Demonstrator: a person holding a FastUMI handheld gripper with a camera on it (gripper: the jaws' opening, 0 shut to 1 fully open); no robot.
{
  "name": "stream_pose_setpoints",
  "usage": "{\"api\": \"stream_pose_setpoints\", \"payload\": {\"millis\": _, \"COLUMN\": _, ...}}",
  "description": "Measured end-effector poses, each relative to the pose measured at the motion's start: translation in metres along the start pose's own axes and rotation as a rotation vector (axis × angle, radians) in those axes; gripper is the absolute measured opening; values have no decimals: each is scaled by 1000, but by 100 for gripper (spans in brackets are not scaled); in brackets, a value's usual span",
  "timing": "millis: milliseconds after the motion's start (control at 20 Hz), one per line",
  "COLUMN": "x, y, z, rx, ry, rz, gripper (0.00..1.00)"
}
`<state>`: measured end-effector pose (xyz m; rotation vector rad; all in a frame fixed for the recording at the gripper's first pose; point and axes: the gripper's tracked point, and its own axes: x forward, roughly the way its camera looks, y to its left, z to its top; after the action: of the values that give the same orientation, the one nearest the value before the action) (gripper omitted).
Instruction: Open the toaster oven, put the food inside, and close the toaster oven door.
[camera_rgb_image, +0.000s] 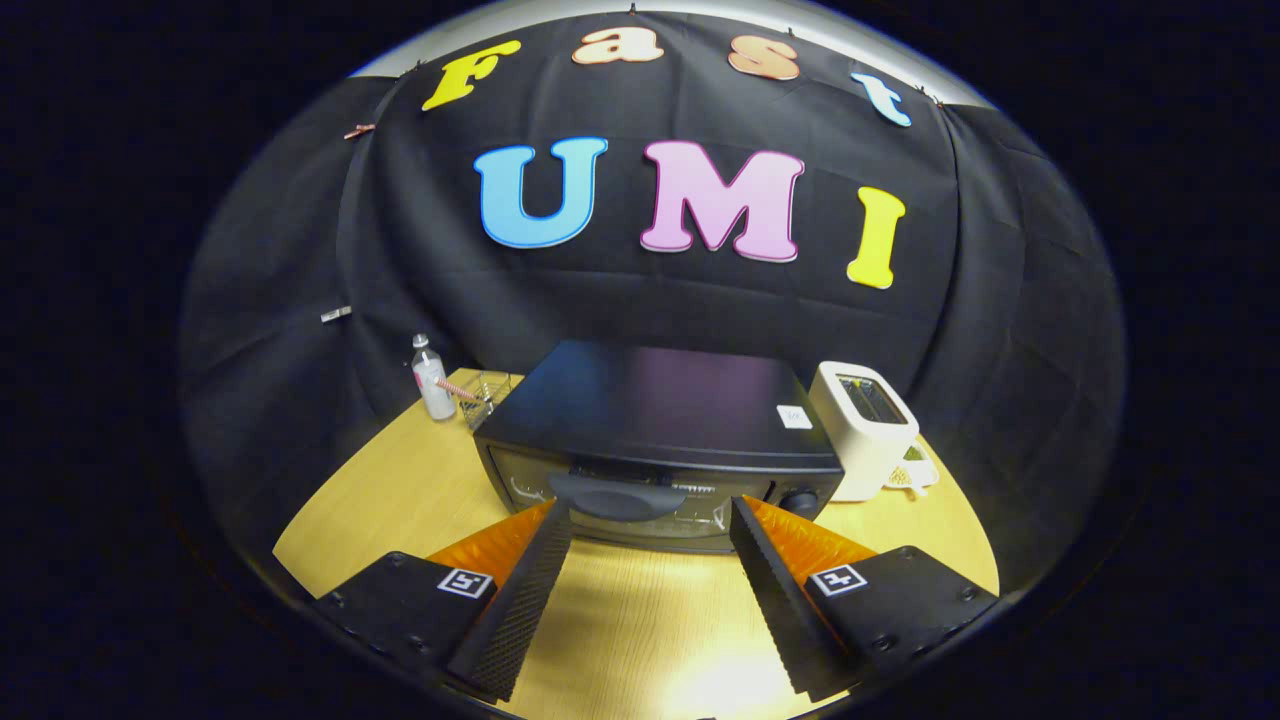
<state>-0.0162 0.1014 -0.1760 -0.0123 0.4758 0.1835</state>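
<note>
A black toaster oven (655, 420) stands on the wooden table (400, 500), its glass door shut and its dark handle (617, 494) across the top of the door. A round knob (798, 500) sits at the door's right. My gripper (650, 515) is open, held above the table just in front of the oven. The handle lies just ahead of the fingertips, nearer the left one. Nothing is between the fingers.
A white slot toaster (868, 425) stands right beside the oven, with a small white item (912, 474) at its base. Behind the oven's left corner are a clear bottle (432, 378) and a wire rack (487, 392). Bare tabletop lies under the fingers.
</note>
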Motion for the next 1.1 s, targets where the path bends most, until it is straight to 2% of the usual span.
{"api": "stream_pose_setpoints", "payload": {"millis": 350, "x": -38, "y": -19, "z": 68, "rx": -63, "ry": -143, "rz": -34, "gripper": 99}}
{"api": "stream_pose_setpoints", "payload": {"millis": 600, "x": -68, "y": -41, "z": 116, "rx": -34, "ry": -240, "rz": -68, "gripper": 98}}
{"api": "stream_pose_setpoints", "payload": {"millis": 750, "x": -85, "y": -64, "z": 133, "rx": 11, "ry": -278, "rz": -108, "gripper": 98}}
{"api": "stream_pose_setpoints", "payload": {"millis": 850, "x": -95, "y": -70, "z": 140, "rx": 26, "ry": -317, "rz": -105, "gripper": 98}}
{"api": "stream_pose_setpoints", "payload": {"millis": 1100, "x": -109, "y": -86, "z": 131, "rx": 24, "ry": -356, "rz": -132, "gripper": 98}}
